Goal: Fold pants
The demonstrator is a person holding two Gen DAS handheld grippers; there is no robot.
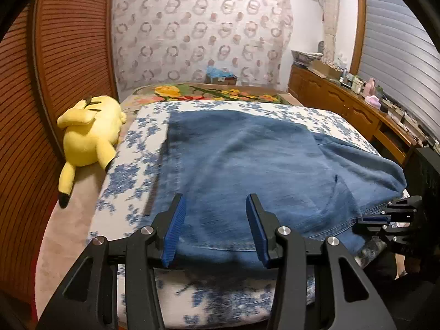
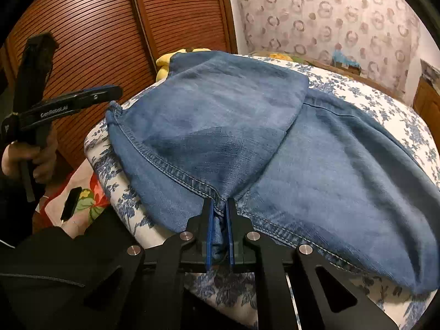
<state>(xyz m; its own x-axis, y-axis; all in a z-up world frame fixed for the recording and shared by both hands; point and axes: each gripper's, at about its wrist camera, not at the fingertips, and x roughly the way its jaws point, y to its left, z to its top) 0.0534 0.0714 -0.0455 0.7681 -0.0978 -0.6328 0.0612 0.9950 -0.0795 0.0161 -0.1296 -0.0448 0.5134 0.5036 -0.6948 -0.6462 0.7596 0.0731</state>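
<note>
Blue denim pants lie spread on a blue-flowered white cushion, one part folded over the other; they also show in the right wrist view. My left gripper is open, its blue pads on either side of the near hem just above the cloth, holding nothing. My right gripper is shut on the pants' stitched hem at the near edge. It shows at the right edge of the left wrist view. The left gripper shows at the left of the right wrist view.
A yellow plush toy lies left of the cushion by the slatted wooden door. A flowered blanket lies beyond. A wooden dresser with clutter runs along the right. A hand holds the left gripper's handle.
</note>
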